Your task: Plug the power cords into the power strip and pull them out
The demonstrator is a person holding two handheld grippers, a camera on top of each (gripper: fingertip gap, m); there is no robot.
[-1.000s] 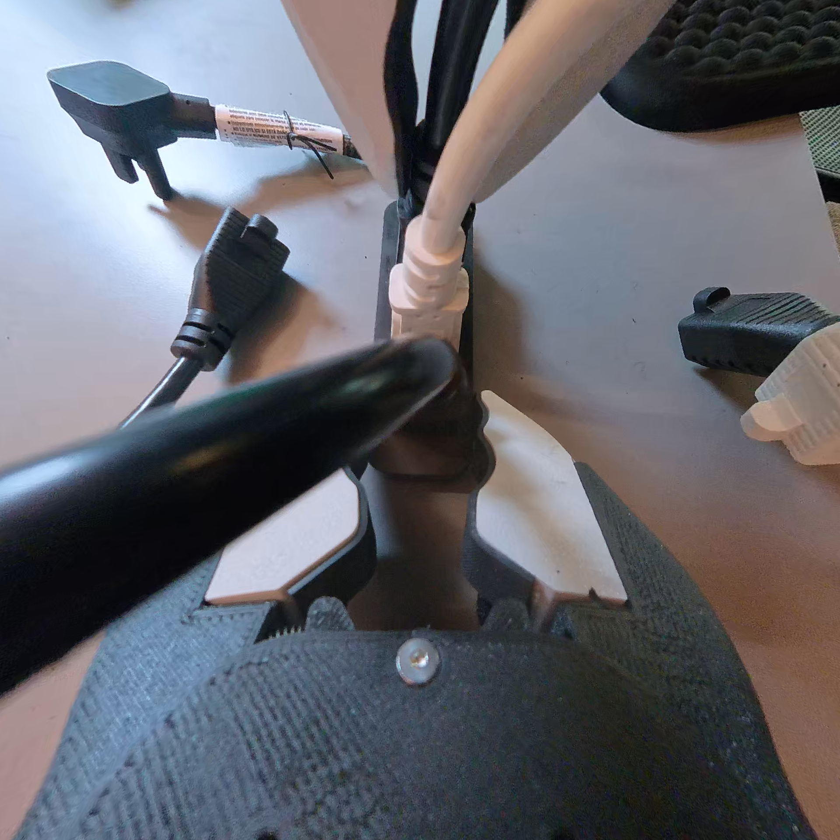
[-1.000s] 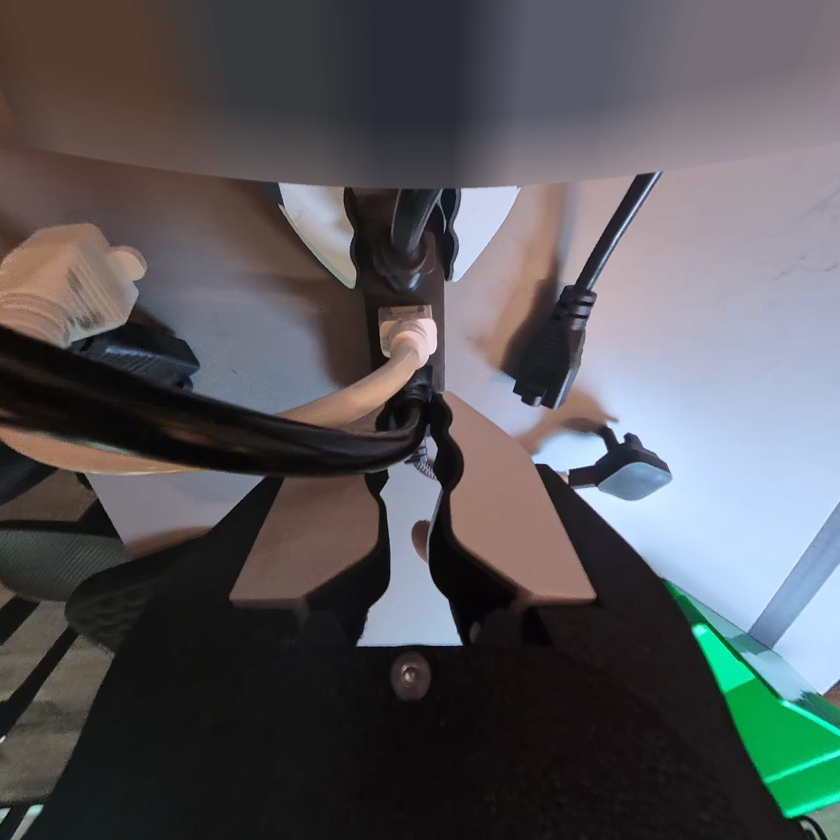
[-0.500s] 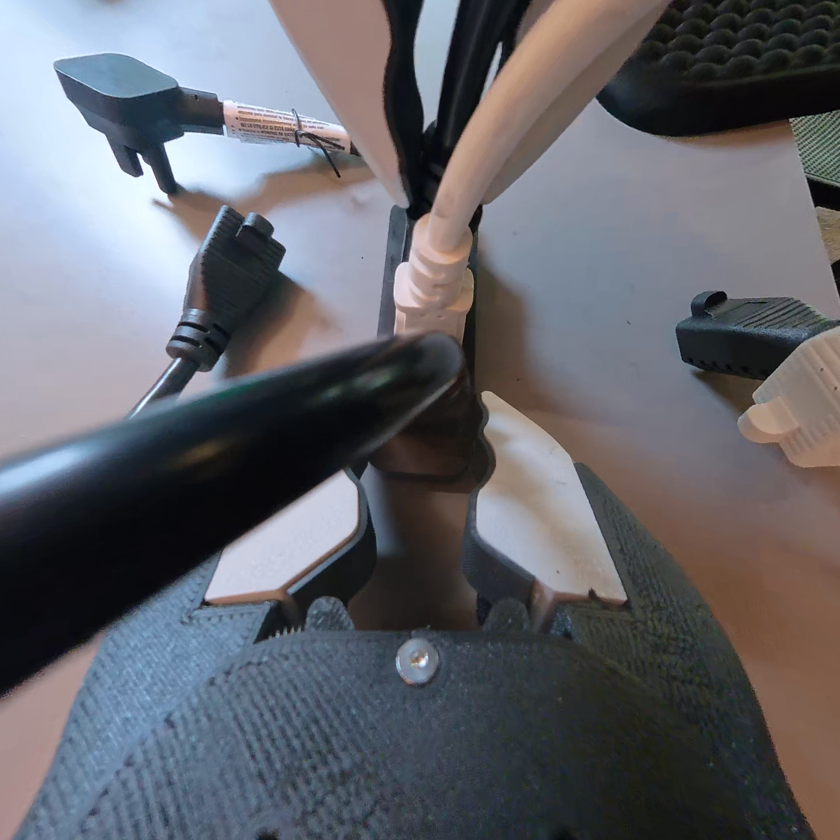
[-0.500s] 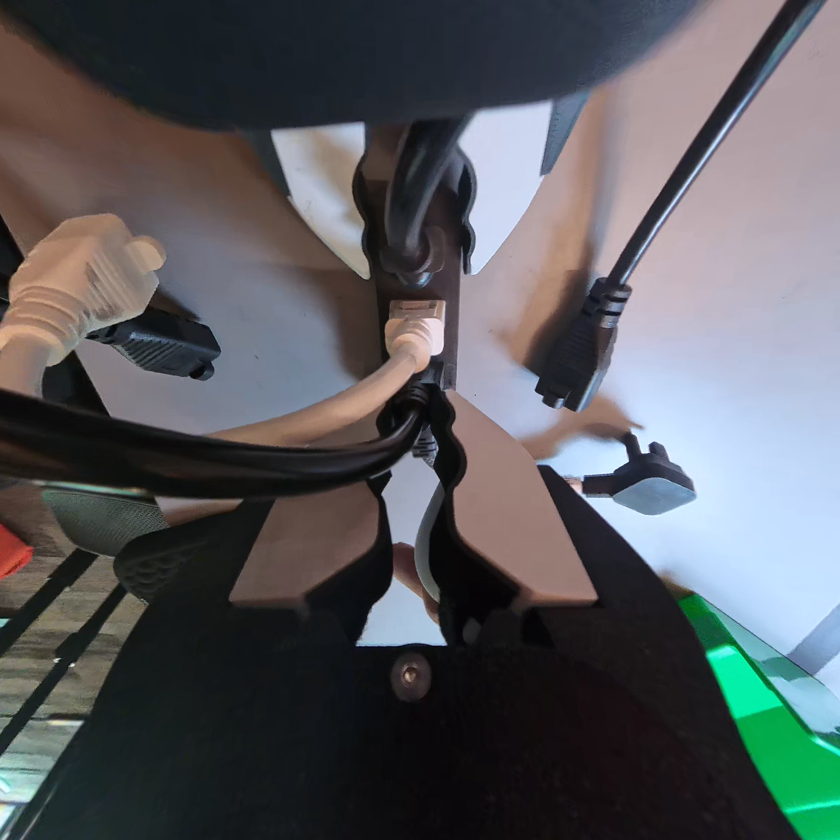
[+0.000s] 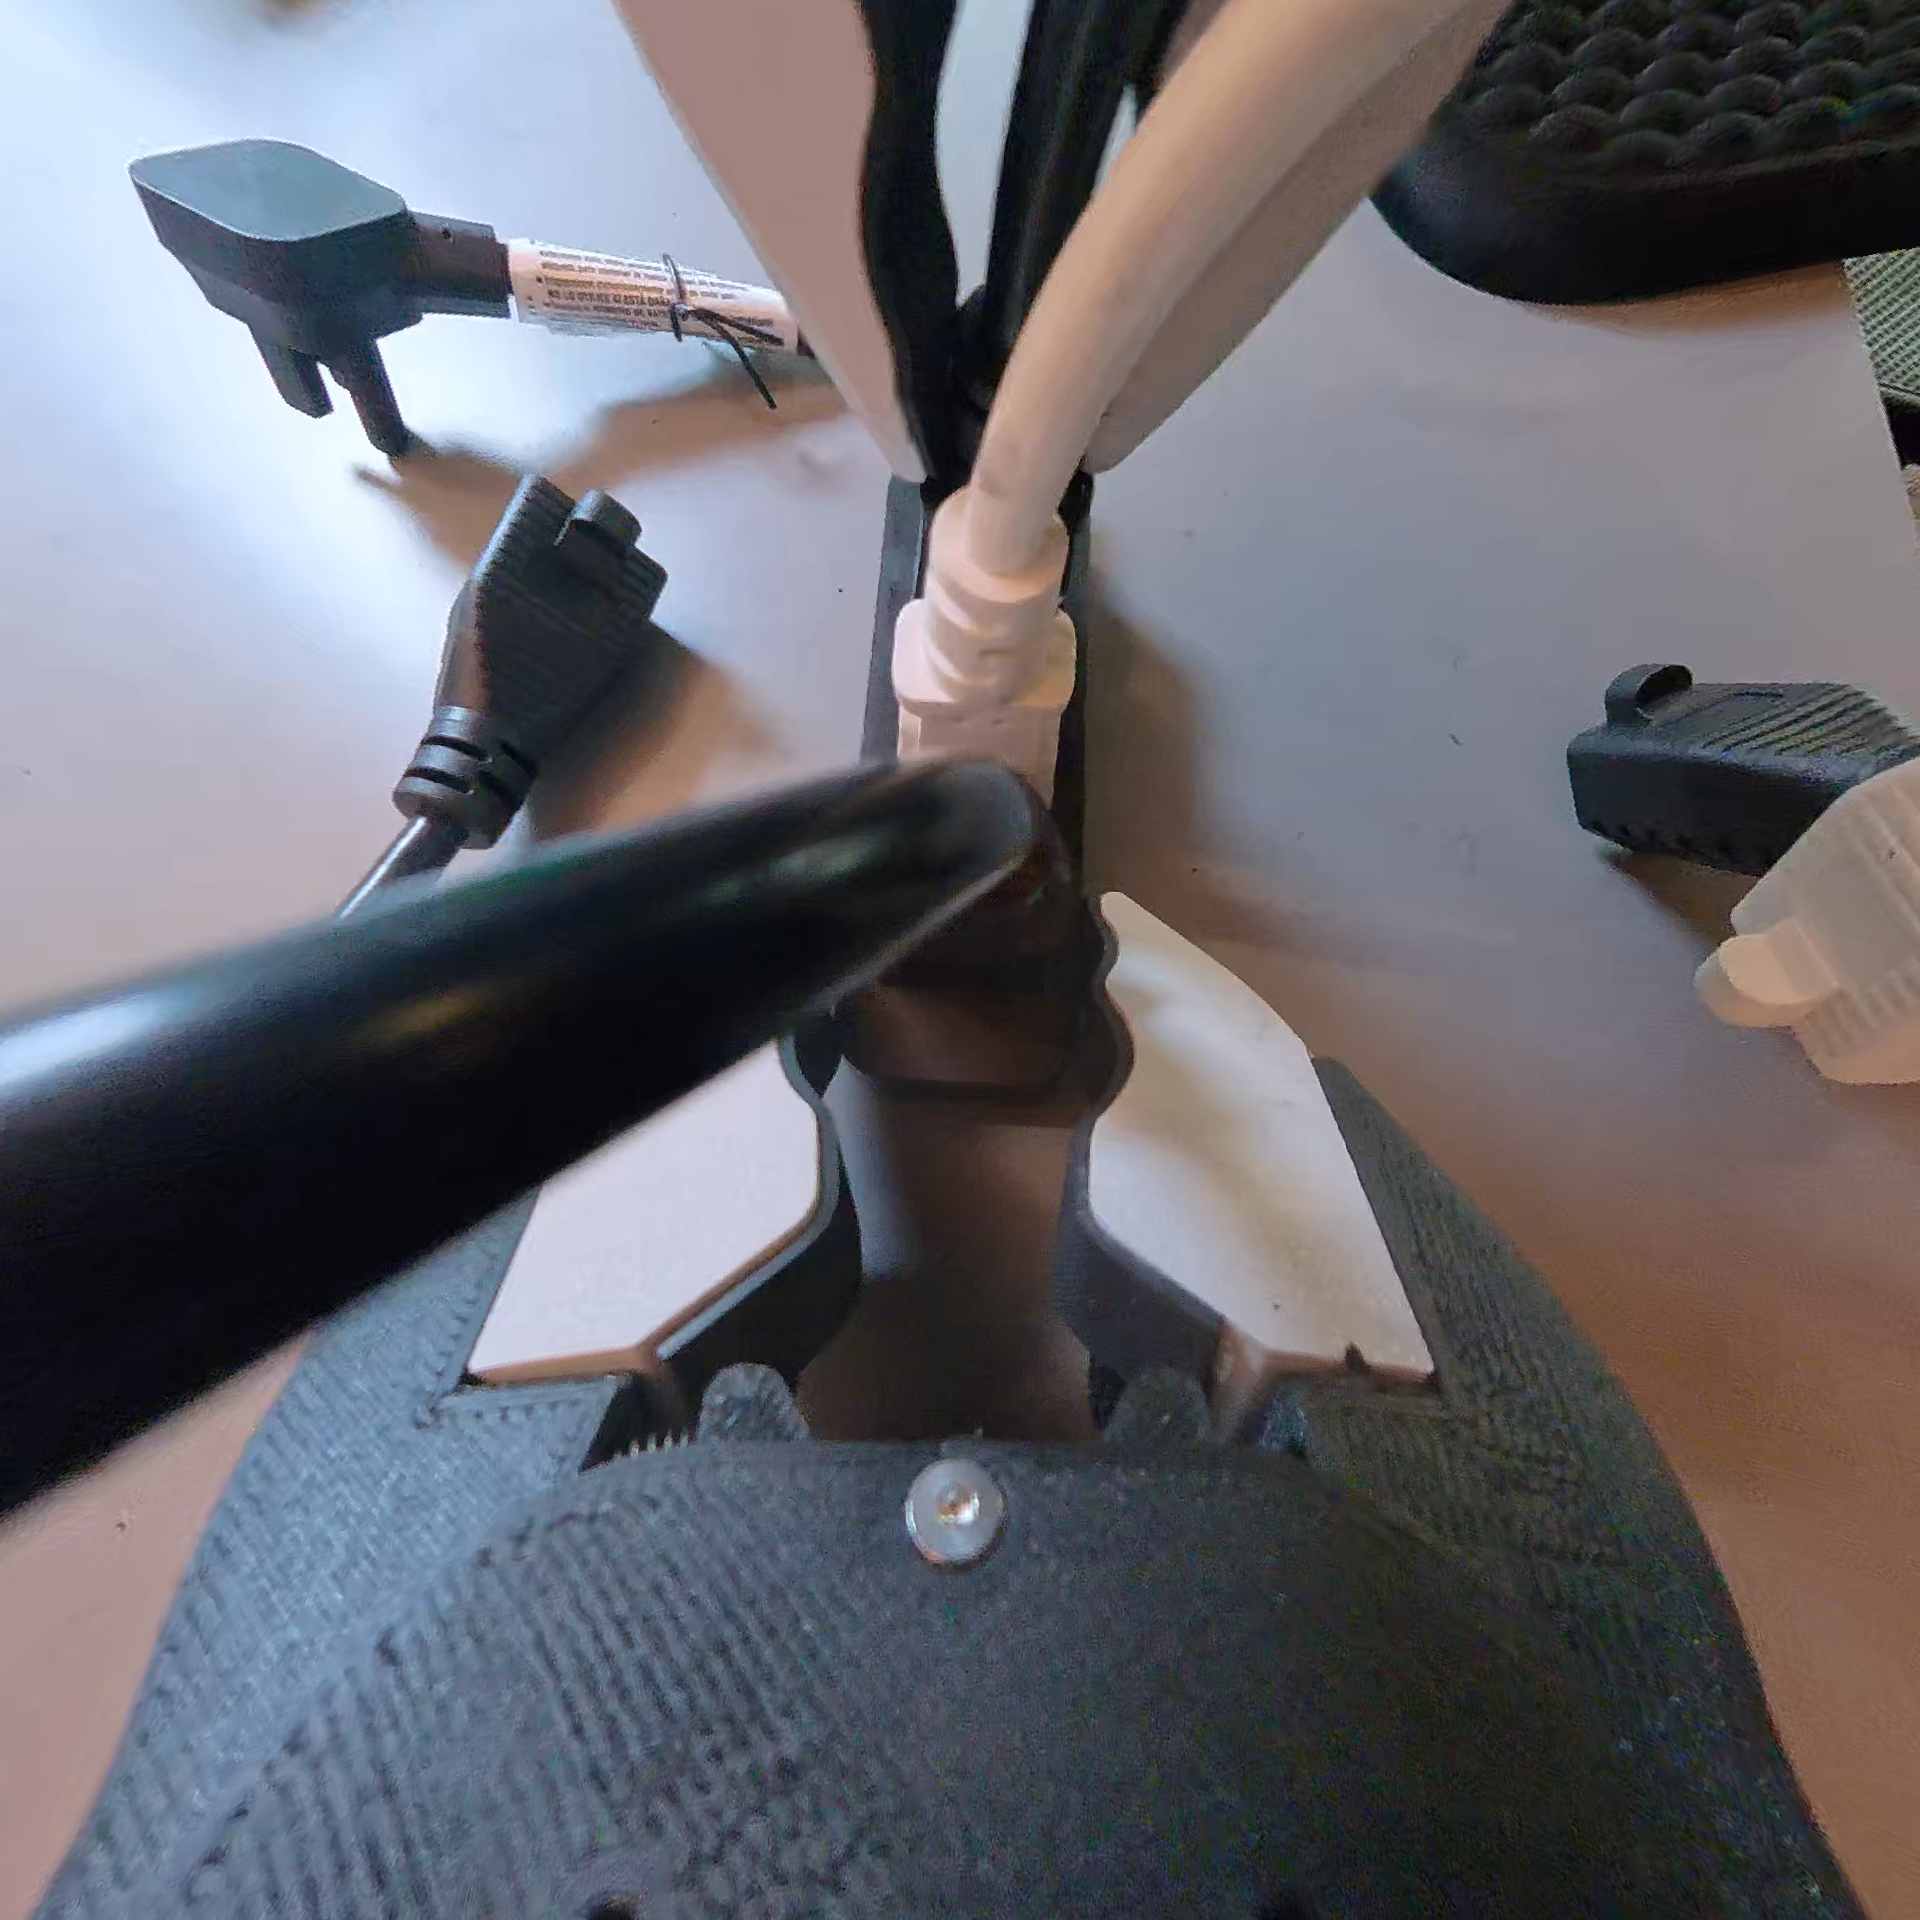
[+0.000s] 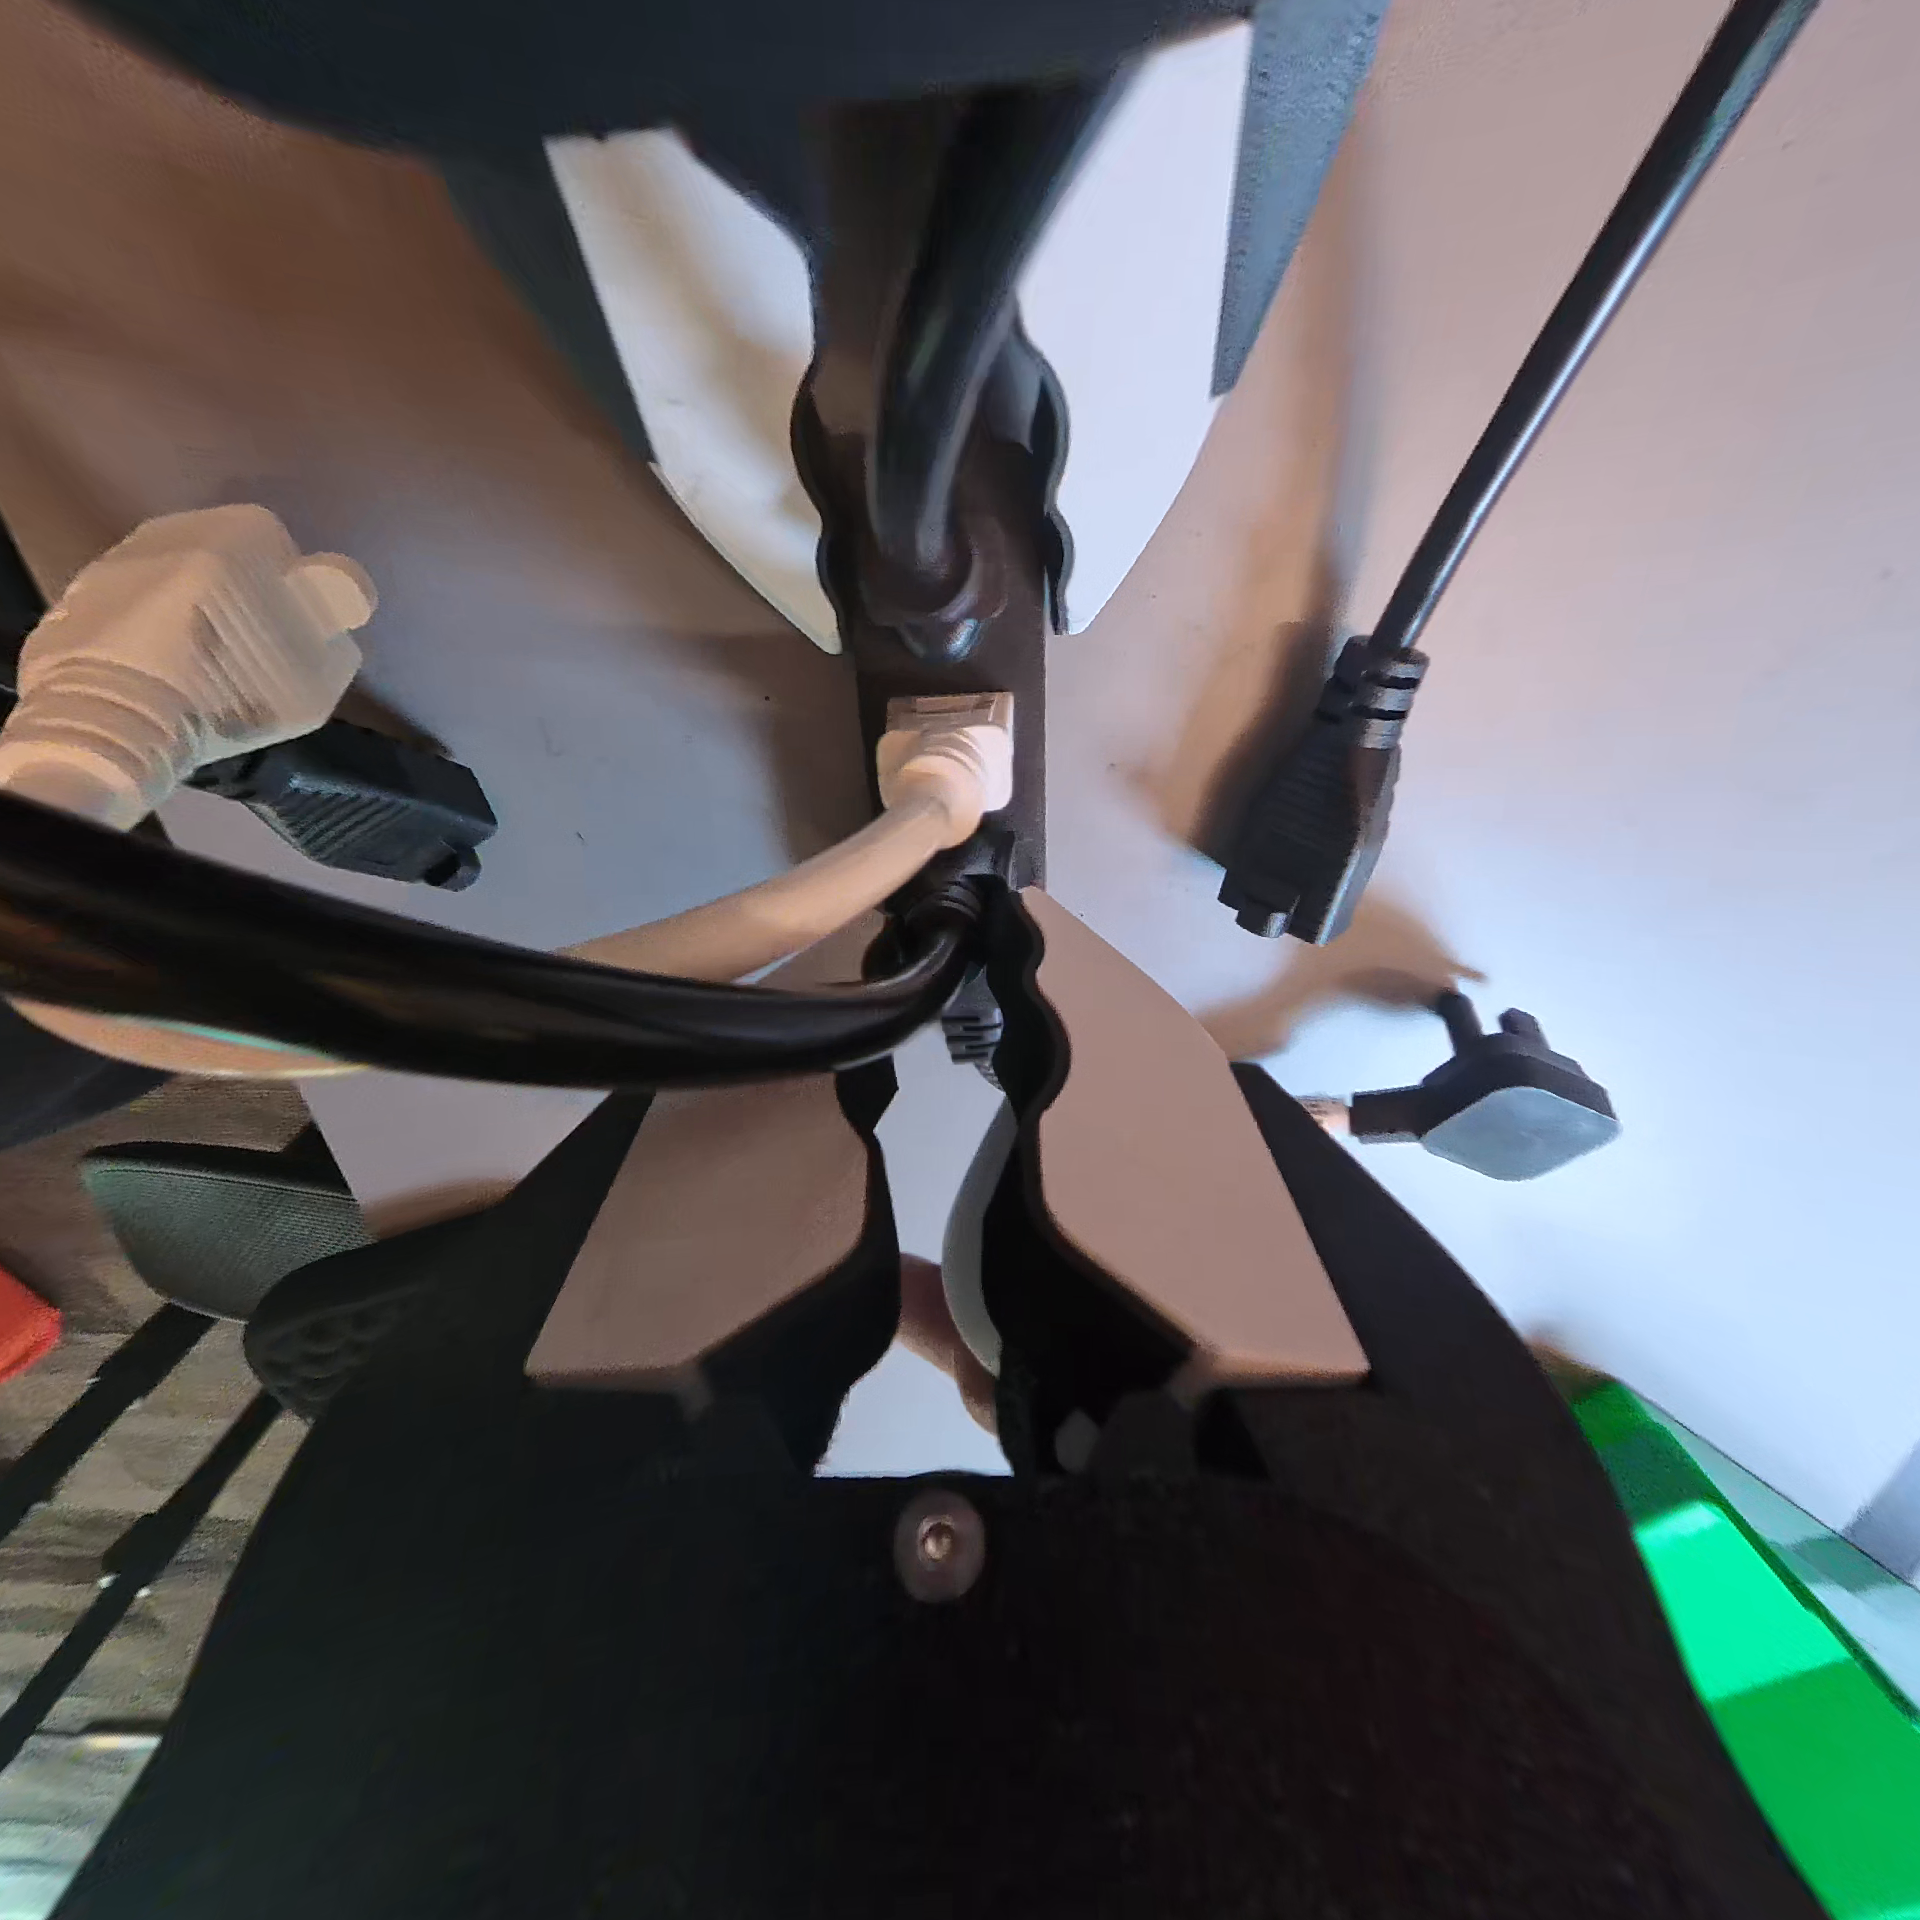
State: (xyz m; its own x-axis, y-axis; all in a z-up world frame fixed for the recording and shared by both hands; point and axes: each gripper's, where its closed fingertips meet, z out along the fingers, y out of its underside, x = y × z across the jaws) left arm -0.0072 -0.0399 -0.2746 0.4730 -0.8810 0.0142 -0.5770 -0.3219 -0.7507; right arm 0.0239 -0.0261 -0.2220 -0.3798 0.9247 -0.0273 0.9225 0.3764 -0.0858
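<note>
A black power strip (image 5: 1070, 665) lies on the table, running away from me. A white plug (image 5: 982, 665) sits in its middle; it also shows in the right wrist view (image 6: 940, 748). My left gripper (image 5: 966, 966) is shut on a black plug (image 5: 977, 997) at the strip's near end, and its thick black cord (image 5: 416, 1070) crosses the view. My right gripper (image 6: 951, 997) is shut on another black plug (image 6: 966, 1029) at the opposite end, beside the white cord. The left gripper (image 6: 935, 582) shows opposite in the right wrist view.
Loose on the table: a black connector (image 5: 551, 623) and a black three-pin plug (image 5: 270, 239) on the left, a black connector (image 5: 1745, 779) and a white plug (image 5: 1849, 966) on the right. A black mesh chair seat (image 5: 1662, 135) is beyond. A green object (image 6: 1766, 1610) lies by the right gripper. The left gripper's tips are roughly 7 cm from the right gripper's. Both grippers' tips are roughly 7 cm from the black connector (image 5: 551, 623).
The right wrist view has drawn back and tilted, so more of the strip and the left gripper shows. Both grippers keep their grip. The strip has shifted only slightly.
</note>
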